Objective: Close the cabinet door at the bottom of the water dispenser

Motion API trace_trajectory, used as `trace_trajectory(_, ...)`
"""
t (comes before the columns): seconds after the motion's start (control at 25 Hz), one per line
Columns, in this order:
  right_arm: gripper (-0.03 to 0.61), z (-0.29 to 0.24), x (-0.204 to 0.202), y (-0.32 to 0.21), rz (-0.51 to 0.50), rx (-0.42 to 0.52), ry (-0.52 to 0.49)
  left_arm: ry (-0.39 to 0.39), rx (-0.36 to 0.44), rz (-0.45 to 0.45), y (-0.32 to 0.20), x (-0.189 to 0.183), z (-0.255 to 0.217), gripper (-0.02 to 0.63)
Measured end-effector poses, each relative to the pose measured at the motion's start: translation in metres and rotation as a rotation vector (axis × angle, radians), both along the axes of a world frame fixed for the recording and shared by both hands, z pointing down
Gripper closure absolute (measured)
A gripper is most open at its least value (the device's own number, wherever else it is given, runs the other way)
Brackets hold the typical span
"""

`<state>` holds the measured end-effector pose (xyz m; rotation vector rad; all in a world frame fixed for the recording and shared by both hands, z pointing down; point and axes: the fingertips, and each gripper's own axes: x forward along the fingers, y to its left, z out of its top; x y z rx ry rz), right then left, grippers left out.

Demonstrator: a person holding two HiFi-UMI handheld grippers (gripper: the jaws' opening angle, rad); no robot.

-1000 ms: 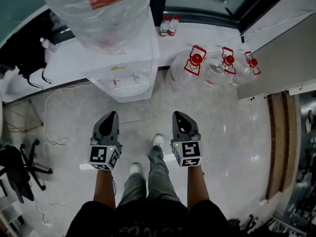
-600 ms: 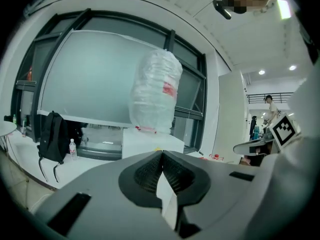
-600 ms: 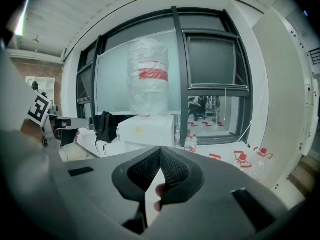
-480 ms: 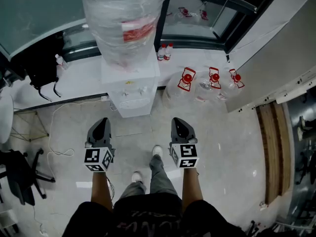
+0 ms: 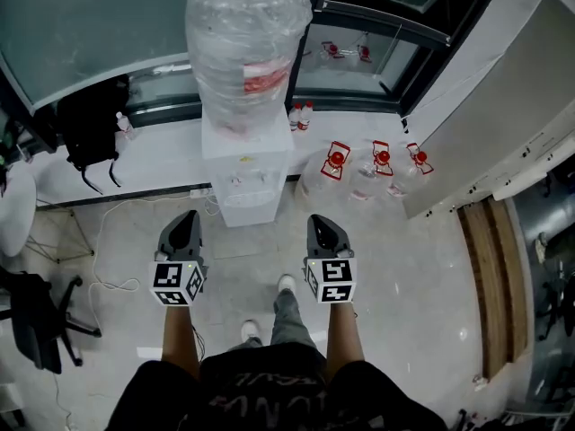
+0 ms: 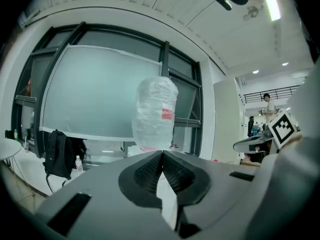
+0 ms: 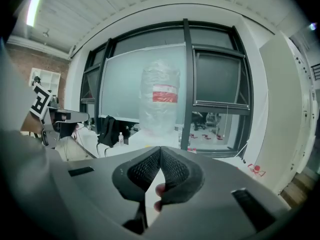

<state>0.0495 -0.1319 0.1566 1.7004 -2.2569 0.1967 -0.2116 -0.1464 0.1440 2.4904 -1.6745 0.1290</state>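
The left gripper (image 5: 186, 218) and right gripper (image 5: 321, 221) have jaws pressed together, holding nothing. A hard shove might rock the water dispenser (image 5: 244, 171).

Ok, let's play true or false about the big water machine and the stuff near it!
1. The left tongs and right tongs are both shut, holding nothing. True.
2. The left tongs touch the water dispenser. False: they're apart from it, out over the floor.
3. Three jugs with red tops sit on the floor beside the water dispenser. True.
4. The backpack is red. False: it's black.
5. The water dispenser has nothing on top. False: a big bottle wrapped in clear plastic stands on it.
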Motion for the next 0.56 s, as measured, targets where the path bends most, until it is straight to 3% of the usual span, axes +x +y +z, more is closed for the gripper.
trace_trajectory(0.56,0.566,-0.033,-0.009,0.022,-0.040,0.064,0.031,0.018,0.054,-0.032,0.023,-0.015,-0.048,0.598)
